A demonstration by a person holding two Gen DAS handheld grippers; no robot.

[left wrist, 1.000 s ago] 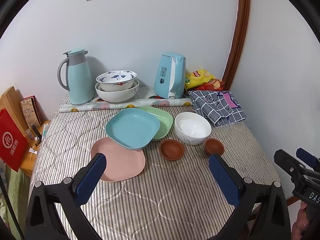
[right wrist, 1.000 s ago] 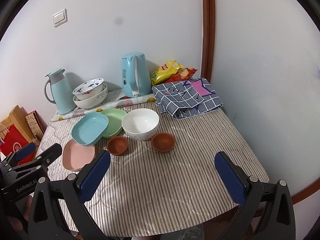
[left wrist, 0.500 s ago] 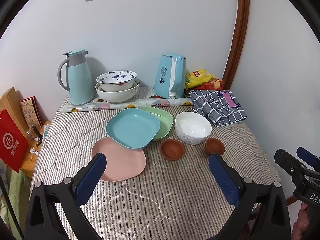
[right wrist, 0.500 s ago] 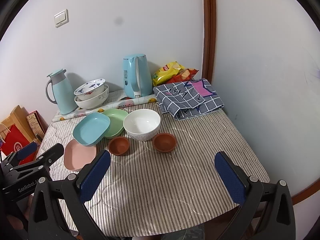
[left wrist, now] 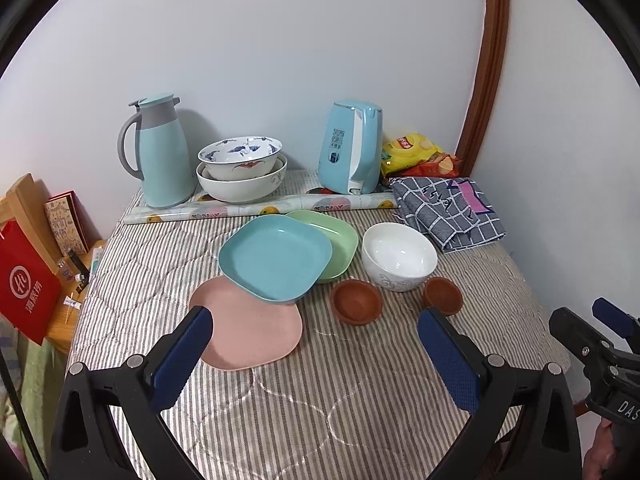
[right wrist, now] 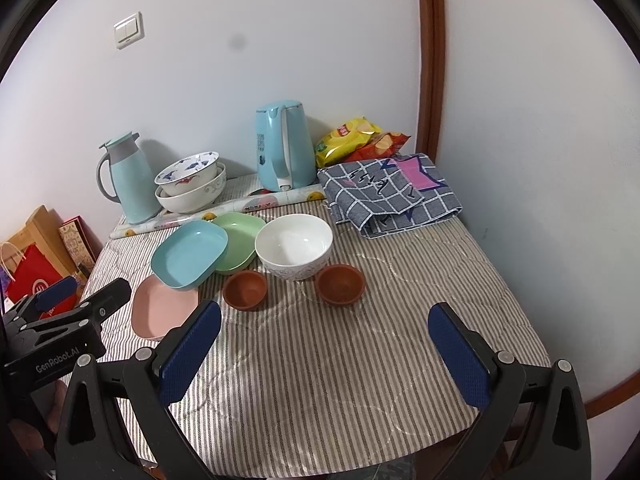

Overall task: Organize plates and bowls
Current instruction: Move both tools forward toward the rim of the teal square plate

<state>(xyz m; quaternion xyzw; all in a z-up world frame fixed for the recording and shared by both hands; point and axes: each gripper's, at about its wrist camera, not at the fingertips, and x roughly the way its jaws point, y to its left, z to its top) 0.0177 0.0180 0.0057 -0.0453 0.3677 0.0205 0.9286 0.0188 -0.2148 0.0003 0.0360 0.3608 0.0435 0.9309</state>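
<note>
The left gripper (left wrist: 314, 342) and the right gripper (right wrist: 324, 336) are both hanging above the near edge of the striped tablecloth (left wrist: 320, 400), jaws spread wide apart and holding nothing. Just beyond them, a pink plate (left wrist: 256, 336) is lying flat, with a blue plate (left wrist: 276, 256) resting tilted across its far edge and leaning onto a green plate (left wrist: 340, 236) behind it. To the right, two small brown bowls (right wrist: 245, 290) (right wrist: 340, 283) are sitting apart — a white bowl (right wrist: 294, 246) is standing just behind and between them. Farther back, a rolled sheet (left wrist: 260, 210) is lying across the table. Behind it, two patterned bowls (left wrist: 240, 168) are sitting nested between a thermos jug (left wrist: 160, 152) and a kettle (left wrist: 354, 148) — with a folded checked cloth (right wrist: 390, 196) and snack bags (right wrist: 356, 140) filling the far right corner.
</note>
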